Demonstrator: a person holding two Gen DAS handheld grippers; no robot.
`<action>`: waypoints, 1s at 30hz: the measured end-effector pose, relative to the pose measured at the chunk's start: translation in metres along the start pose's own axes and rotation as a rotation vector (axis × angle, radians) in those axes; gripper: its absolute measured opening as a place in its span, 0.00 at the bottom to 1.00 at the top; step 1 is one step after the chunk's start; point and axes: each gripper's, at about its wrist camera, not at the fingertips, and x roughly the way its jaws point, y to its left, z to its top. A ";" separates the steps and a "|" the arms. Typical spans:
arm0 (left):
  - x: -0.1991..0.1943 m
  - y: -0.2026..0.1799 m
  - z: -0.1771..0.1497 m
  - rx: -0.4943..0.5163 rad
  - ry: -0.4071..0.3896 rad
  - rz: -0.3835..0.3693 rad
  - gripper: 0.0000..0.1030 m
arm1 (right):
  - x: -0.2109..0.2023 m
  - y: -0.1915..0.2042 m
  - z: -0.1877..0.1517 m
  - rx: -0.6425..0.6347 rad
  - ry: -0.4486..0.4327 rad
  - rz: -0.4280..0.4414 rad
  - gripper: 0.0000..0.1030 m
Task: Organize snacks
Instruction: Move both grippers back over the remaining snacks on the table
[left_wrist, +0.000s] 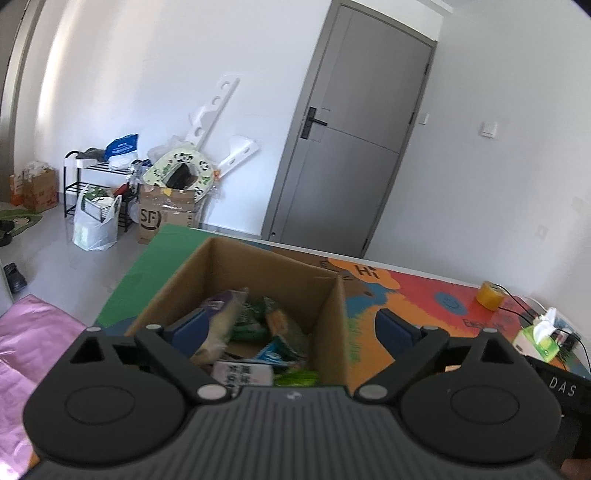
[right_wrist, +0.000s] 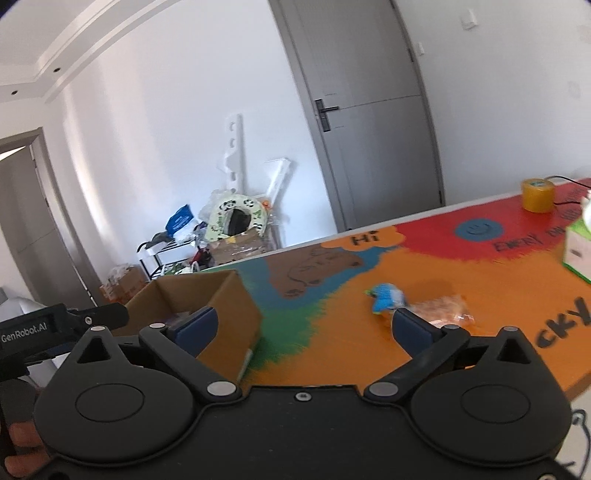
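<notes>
White walls and a grey door (left_wrist: 354, 140) are seen behind a table covered by a brightly painted mat (right_wrist: 424, 280). On the mat a cardboard box (left_wrist: 332, 317) stands open, and several snack packets (left_wrist: 258, 332) lie heaped inside it. The left gripper (left_wrist: 291, 328) is held over the box with its jaws spread wide; one blue pad (left_wrist: 188, 326) is seen inside the box beside a pale packet, the other outside the box wall, and nothing is pinched between them. The right gripper (right_wrist: 306, 328) is likewise spread wide and empty, with its left finger in front of the box corner (right_wrist: 236, 314). A blue snack packet (right_wrist: 384, 297) and a clear bag of orange snacks (right_wrist: 443, 306) lie on the mat just beyond its right finger, not touched. A roll of yellow tape (right_wrist: 537, 194) and a green tissue box (left_wrist: 535, 339) are set farther back.
</notes>
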 end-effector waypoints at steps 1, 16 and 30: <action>-0.001 -0.004 -0.001 0.004 -0.001 -0.005 0.94 | -0.003 -0.004 -0.001 0.006 -0.001 -0.007 0.99; -0.005 -0.049 -0.017 0.067 0.012 -0.094 0.96 | -0.040 -0.056 -0.011 0.088 -0.029 -0.091 1.00; 0.005 -0.092 -0.034 0.132 0.027 -0.147 0.96 | -0.057 -0.097 -0.021 0.134 -0.033 -0.142 0.98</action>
